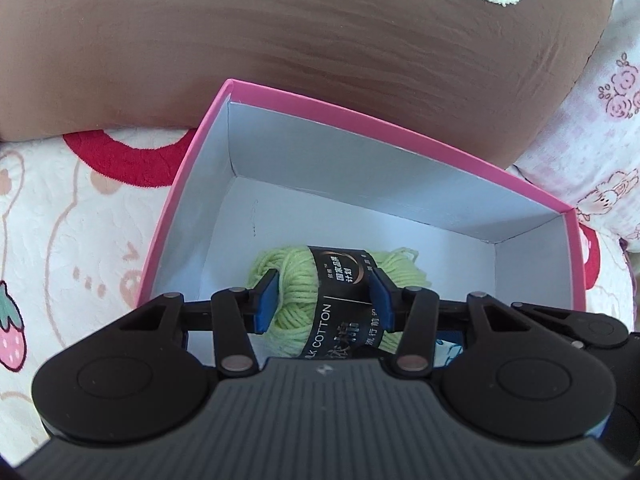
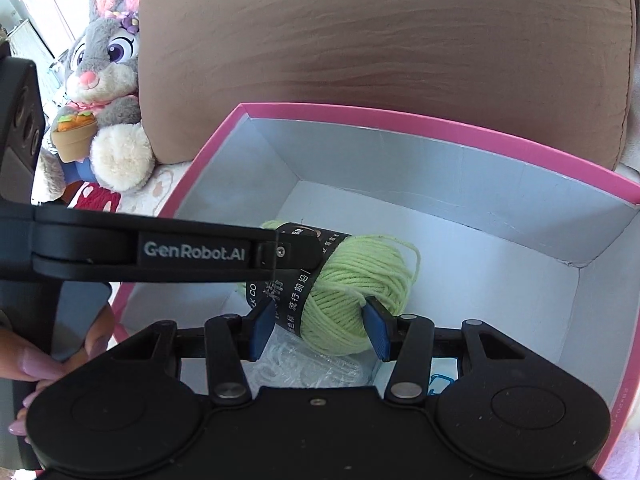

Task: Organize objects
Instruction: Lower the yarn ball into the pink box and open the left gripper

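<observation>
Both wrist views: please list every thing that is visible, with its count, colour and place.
Light green yarn ball with black paper label: one, inside the box, clamped by both grippers.
Pink cardboard box with white inside: one, open, on the bedspread.
Clear plastic bag: one, on the box floor under the yarn.
Brown cushion: one, behind the box.
Grey plush rabbit: one, left of the cushion.
White printed bedspread: one, under everything.
Left gripper: black, blue pads.
Right gripper: black, blue pads.
Hand: holds the left gripper's handle.
</observation>
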`<action>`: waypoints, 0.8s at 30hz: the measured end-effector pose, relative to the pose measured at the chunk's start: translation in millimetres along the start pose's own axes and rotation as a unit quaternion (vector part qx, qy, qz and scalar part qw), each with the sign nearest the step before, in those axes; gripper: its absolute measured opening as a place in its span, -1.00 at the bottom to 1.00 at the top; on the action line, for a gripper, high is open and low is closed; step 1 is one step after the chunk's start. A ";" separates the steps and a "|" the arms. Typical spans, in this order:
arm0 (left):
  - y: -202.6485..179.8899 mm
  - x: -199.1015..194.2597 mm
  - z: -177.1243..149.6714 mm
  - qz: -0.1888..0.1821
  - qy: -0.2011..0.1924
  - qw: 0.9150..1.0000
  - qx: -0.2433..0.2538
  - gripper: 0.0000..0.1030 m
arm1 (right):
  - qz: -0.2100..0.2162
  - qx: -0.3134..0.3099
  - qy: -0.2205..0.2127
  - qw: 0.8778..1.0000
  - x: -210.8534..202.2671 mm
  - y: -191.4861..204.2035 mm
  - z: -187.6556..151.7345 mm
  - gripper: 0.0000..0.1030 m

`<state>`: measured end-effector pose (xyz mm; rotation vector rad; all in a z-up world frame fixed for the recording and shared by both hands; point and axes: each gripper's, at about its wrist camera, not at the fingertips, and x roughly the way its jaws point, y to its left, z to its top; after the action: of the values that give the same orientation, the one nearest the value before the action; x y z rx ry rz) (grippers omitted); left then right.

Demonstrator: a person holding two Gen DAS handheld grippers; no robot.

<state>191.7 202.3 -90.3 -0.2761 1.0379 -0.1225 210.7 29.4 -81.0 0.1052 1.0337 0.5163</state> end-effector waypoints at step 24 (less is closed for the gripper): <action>-33.9 -87.7 -4.9 0.013 0.011 0.999 0.048 0.16 | 0.007 -0.066 -0.051 0.996 -81.7 3.4 -9.3 0.07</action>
<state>144.2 189.1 -10.2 -0.1751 1.0540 -0.1516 168.7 -6.3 -20.0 0.0214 0.8962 0.5856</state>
